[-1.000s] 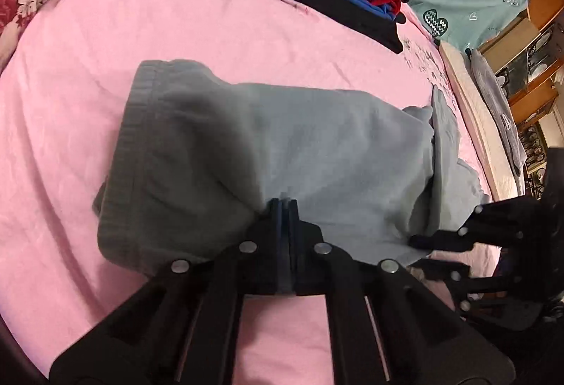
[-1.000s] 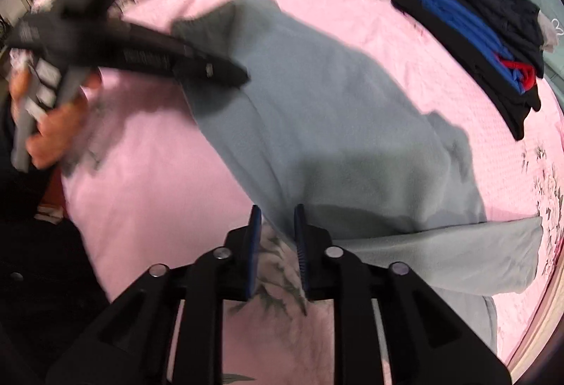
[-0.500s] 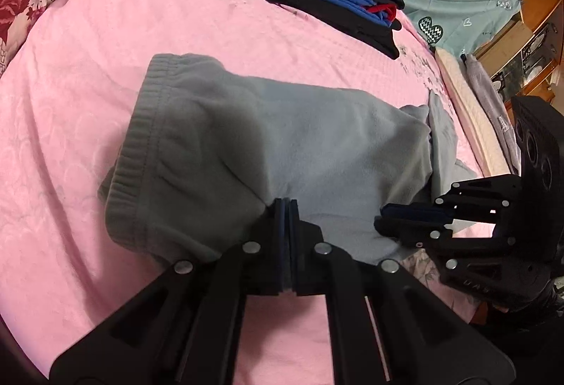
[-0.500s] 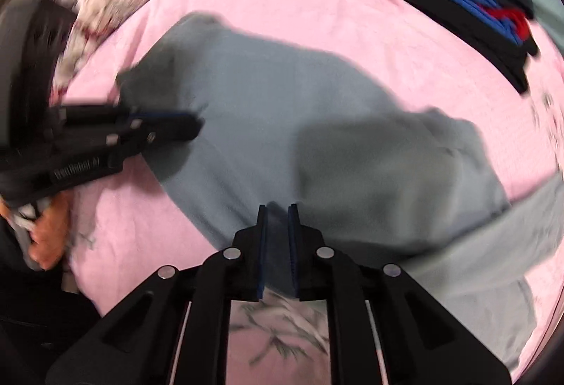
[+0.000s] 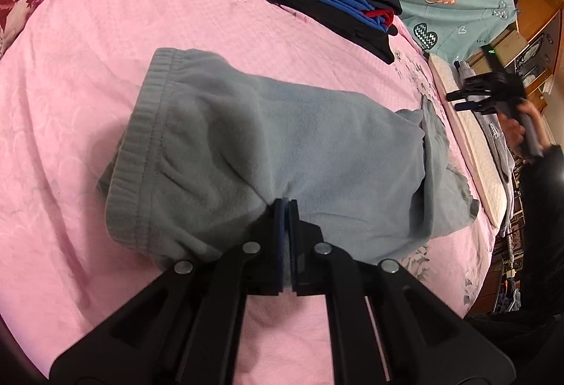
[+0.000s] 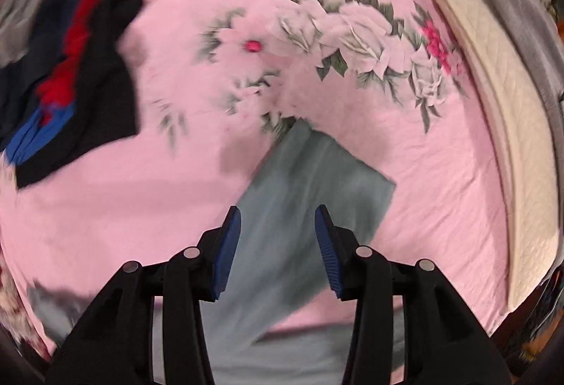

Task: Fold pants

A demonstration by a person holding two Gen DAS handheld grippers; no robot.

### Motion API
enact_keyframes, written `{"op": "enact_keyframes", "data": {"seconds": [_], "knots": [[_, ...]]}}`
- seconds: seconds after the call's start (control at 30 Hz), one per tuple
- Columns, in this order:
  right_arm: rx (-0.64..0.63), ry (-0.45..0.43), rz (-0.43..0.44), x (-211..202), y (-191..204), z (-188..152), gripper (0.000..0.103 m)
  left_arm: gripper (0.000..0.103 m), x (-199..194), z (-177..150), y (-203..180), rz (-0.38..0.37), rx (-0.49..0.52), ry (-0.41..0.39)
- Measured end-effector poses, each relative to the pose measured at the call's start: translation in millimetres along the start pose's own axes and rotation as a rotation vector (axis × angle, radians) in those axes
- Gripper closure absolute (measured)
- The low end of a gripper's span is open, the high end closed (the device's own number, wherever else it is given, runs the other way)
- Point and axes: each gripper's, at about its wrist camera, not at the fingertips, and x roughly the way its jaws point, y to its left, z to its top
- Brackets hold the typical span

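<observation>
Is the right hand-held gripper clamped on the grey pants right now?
No, the right hand-held gripper is open above the grey pants, holding nothing.

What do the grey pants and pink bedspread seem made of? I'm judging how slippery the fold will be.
Grey pants: likely fleece, given the matte, fuzzy nap and ribbed waistband. Pink bedspread: probably woven cotton or a blend, with a slight sheen and embossed texture.

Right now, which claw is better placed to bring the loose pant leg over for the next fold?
Probably the right claw. It is open, and the free leg end of the grey pants lies beyond its tips. The left claw is shut on the pants near the waistband.
</observation>
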Motion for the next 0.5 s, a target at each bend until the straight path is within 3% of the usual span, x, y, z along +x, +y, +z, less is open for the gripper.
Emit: {"op": "enact_keyframes", "data": {"seconds": [0.1, 0.23, 0.37, 0.43, 0.47, 0.5], "knots": [[0.014, 0.034, 0.021, 16.5, 4.4, 15.1, 0.059, 0.099, 0.3, 0.8, 3.2, -0.017, -0.014, 0.004], [0.032, 0.048, -0.057, 28.5, 4.7, 24.5, 0.059, 0.099, 0.9, 1.6, 4.8, -0.024, -0.017, 0.007], [0.046, 0.05, -0.032, 32.1, -0.4, 26.7, 0.059, 0.099, 0.8, 1.5, 2.9, -0.015, -0.007, 0.006], [0.062, 0.049, 0.001, 32.6, -6.1, 23.1, 0.075, 0.099, 0.6, 1.6, 3.2, -0.016, -0.007, 0.007], [0.067, 0.048, -0.016, 34.2, -10.9, 20.5, 0.092, 0.099, 0.3, 1.4, 3.5, -0.018, -0.009, 0.007], [0.073, 0.039, -0.031, 34.3, -17.1, 17.3, 0.099, 0.099, 0.5, 1.5, 3.7, -0.018, -0.01, 0.008]]}}
